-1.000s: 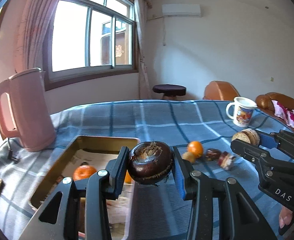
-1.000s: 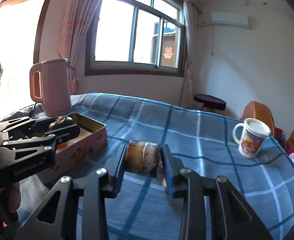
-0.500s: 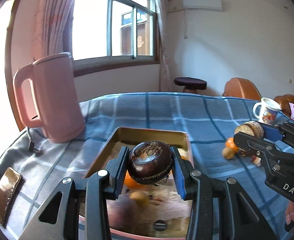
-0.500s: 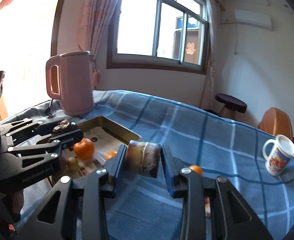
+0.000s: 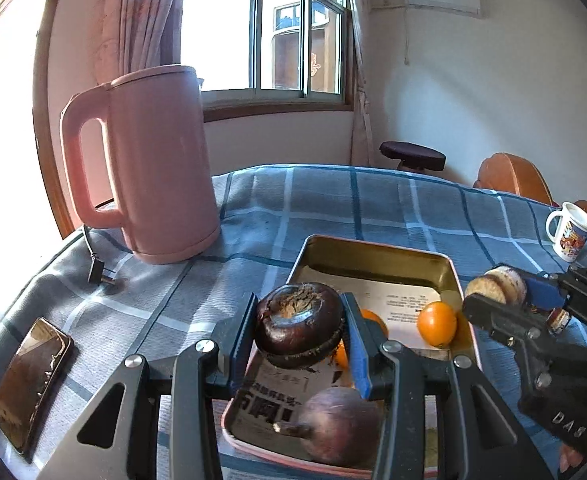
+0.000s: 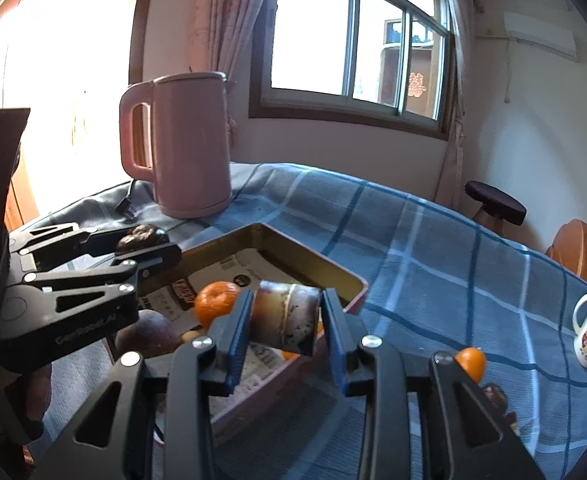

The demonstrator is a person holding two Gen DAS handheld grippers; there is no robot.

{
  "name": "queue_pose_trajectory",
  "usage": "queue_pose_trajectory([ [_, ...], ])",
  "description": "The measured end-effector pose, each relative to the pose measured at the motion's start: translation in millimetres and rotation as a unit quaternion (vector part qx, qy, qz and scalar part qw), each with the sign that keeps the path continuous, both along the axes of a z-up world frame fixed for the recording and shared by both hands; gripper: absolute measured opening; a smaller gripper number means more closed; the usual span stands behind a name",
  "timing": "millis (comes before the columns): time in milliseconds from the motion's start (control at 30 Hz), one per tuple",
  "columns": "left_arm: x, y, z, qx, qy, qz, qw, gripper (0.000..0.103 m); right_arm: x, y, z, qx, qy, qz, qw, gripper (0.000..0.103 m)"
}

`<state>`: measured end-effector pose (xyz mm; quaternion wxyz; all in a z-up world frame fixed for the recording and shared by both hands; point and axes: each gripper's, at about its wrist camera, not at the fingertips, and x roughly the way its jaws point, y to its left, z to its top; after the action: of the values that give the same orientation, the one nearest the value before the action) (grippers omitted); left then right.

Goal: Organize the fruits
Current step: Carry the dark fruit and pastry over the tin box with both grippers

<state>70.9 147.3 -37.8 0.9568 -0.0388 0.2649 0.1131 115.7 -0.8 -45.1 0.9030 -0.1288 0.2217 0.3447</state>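
My left gripper [image 5: 299,330] is shut on a dark brown water chestnut [image 5: 298,324] and holds it above the near end of a gold metal tray [image 5: 377,248]. The tray holds oranges [image 5: 436,323], a purple round fruit [image 5: 335,424] and printed paper. My right gripper [image 6: 285,316] is shut on a brown cylindrical fruit piece [image 6: 285,318] over the tray's right edge [image 6: 349,276]; it also shows in the left wrist view [image 5: 497,284]. The left gripper shows in the right wrist view [image 6: 149,246]. An orange [image 6: 470,363] and dark fruits [image 6: 495,396] lie on the cloth.
A pink kettle [image 5: 149,164] stands at the table's far left, its plug [image 5: 100,274] on the blue checked cloth. A phone [image 5: 29,384] lies near the left edge. A printed mug [image 5: 569,232] stands at the right. A stool [image 5: 411,156] and chairs are behind the table.
Both grippers have moved left over the tray with their fruits still held. The kettle looms closer, and the tray's contents now lie right beneath the fingers.
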Motion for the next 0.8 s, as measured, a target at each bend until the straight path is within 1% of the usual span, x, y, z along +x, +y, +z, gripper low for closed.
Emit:
queue_pose_trajectory([
  [367,5.4,10.6,-11.3,-0.012,0.024,0.004,0.9996,0.043,-1.0,20.5,-11.2,-0.020,0.011,0.009,1.000,0.037],
  [800,8.7,11.8,-18.8,-0.012,0.033,0.003,0.9994,0.043,-1.6,32.0,-21.3,-0.038,0.014,0.016,0.999,0.037],
])
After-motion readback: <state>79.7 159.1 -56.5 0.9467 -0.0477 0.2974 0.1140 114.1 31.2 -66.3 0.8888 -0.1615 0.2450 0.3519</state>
